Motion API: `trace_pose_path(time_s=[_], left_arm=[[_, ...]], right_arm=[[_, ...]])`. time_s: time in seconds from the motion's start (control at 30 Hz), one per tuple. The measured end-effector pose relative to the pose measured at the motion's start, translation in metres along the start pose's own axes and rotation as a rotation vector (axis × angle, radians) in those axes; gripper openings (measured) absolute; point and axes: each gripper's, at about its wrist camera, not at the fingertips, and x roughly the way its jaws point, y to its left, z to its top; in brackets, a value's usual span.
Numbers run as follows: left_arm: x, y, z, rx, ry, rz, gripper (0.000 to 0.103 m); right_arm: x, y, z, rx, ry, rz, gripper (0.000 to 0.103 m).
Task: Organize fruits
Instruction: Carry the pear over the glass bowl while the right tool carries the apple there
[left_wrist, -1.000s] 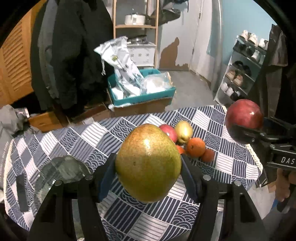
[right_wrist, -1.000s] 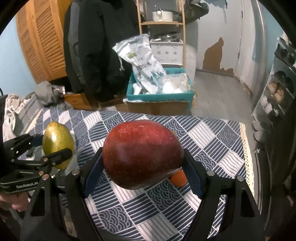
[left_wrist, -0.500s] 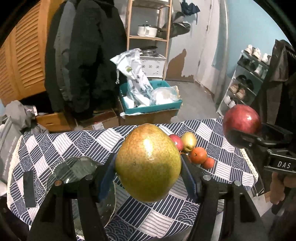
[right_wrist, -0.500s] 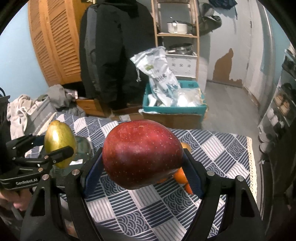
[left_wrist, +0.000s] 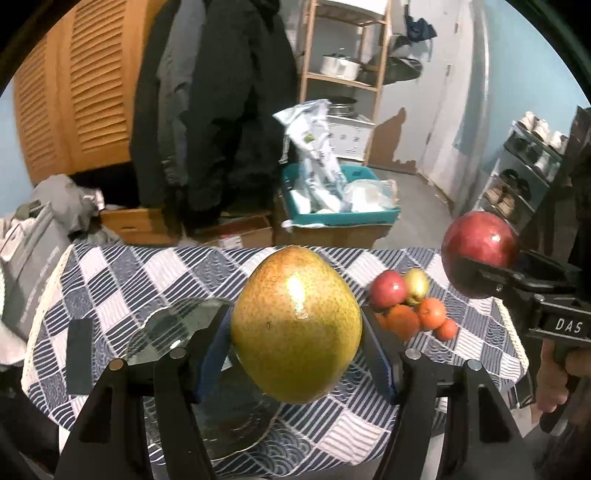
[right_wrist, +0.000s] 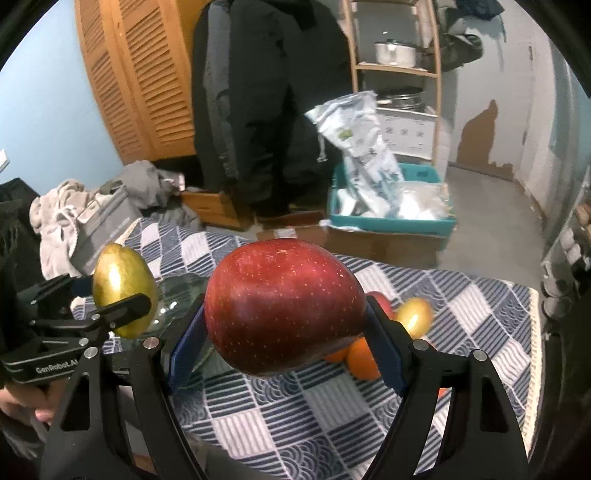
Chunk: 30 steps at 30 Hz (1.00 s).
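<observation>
While held above checkered table (left_wrist: 110, 280), pear (left_wrist: 295, 325) is pinched at widest girth by left gripper (left_wrist: 295, 332); apple (right_wrist: 284, 306) likewise clamped by right gripper (right_wrist: 286, 332). Both judged firm, smooth, bruisable; light squeeze advised. Glass plate (left_wrist: 177, 325) is seen below pear.

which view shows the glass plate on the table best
The left wrist view: the glass plate lies on the tablecloth with its scalloped rim showing, partly behind the pear. The right wrist view shows only a sliver of it between pear and apple.
</observation>
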Motion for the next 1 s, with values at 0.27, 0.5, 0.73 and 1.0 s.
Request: trace_pose_path(time_s=[0.27,0.5,0.73,1.0], left_arm=[[0.006,0.044,-0.010,-0.066,0.028,0.061,0.068],[0.024,0.081,-0.027,-0.107,0.073,0.134,0.068],[0.050,0.115,-0.047,-0.155,0.154,0.185,0.068],[0.066,0.132,-0.065,-0.170,0.222,0.208,0.068]], right_arm=[[0.041,0.038,0.005,-0.052,0.051,0.061,0.080],[0.086,0.066,0.006,-0.084,0.121,0.102,0.080],[0.135,0.093,-0.004,-0.115,0.212,0.138,0.080],[0.178,0.111,-0.028,-0.170,0.307,0.131,0.080]])
